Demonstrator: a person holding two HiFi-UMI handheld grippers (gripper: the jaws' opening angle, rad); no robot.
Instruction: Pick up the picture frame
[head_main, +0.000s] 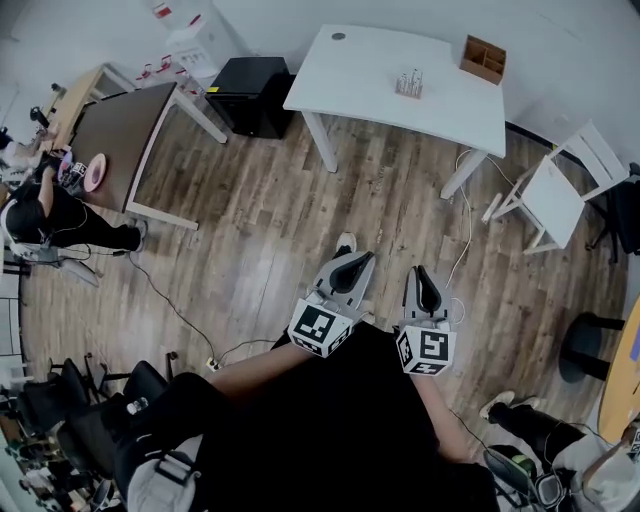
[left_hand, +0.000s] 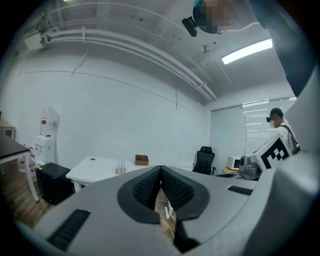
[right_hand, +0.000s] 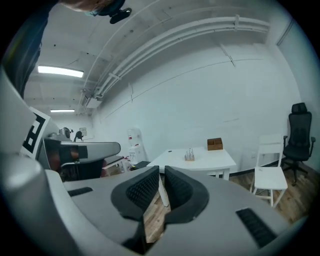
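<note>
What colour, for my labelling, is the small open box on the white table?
Brown, wood-like; the head view shows the box best.

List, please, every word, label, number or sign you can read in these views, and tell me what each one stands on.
No text can be read in any view.
Left gripper and right gripper: their cubes bear only black-and-white square patterns, no letters or numbers.
Water dispenser: red labels, too small to read.
</note>
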